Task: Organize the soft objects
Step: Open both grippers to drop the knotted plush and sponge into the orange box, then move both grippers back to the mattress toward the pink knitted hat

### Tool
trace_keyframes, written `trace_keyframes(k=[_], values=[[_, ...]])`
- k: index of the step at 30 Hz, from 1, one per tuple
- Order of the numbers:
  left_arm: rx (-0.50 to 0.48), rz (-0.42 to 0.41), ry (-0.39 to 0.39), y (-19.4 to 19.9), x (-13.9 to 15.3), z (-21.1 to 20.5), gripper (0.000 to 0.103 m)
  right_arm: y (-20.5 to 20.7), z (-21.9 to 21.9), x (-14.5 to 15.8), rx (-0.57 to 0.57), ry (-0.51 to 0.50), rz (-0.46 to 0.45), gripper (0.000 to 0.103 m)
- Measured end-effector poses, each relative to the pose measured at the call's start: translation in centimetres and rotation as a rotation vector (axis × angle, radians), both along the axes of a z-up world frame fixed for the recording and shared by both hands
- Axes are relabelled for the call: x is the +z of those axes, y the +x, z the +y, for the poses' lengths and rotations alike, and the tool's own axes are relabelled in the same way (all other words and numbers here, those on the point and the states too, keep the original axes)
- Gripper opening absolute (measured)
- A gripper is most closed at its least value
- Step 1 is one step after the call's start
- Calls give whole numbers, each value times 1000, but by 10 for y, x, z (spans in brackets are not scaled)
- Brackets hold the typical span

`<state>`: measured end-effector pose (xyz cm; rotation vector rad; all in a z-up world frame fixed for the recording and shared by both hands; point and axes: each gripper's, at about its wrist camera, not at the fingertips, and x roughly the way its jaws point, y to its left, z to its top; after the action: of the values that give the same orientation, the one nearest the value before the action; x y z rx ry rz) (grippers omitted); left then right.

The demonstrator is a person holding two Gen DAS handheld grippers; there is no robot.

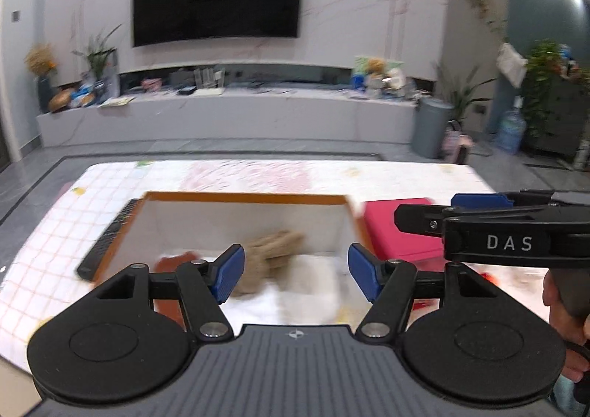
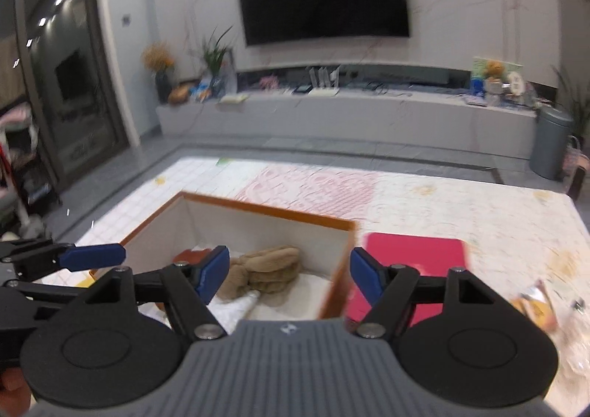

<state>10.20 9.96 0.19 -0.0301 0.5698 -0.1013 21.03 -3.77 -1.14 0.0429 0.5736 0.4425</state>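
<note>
An orange-rimmed box (image 1: 243, 197) with white inner walls stands on the table; it also shows in the right wrist view (image 2: 273, 211). Inside lie a tan plush toy (image 1: 271, 256) (image 2: 269, 269), a white cloth (image 1: 313, 280) (image 2: 236, 306) and a red-orange soft item (image 1: 175, 262) (image 2: 191, 254). My left gripper (image 1: 296, 273) is open and empty above the box's near side. My right gripper (image 2: 289, 275) is open and empty over the box's right wall. The right gripper also shows from the side in the left wrist view (image 1: 424, 214), the left gripper in the right wrist view (image 2: 121, 254).
A pink flat item (image 1: 398, 228) (image 2: 413, 269) lies right of the box. A black remote (image 1: 107, 240) lies left of it. Orange and clear wrappers (image 2: 534, 306) lie at the right. The patterned tablecloth (image 2: 442, 203) covers the table; a TV wall is behind.
</note>
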Motion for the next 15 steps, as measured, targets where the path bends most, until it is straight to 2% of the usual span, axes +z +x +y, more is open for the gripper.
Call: trace_keyframes(k=[7, 15], values=[[-112, -21, -50, -7, -8, -51, 75, -44, -86, 1, -144, 16, -34, 73], [-233, 56, -85, 5, -40, -108, 72, -67, -189, -28, -374, -14, 56, 73]])
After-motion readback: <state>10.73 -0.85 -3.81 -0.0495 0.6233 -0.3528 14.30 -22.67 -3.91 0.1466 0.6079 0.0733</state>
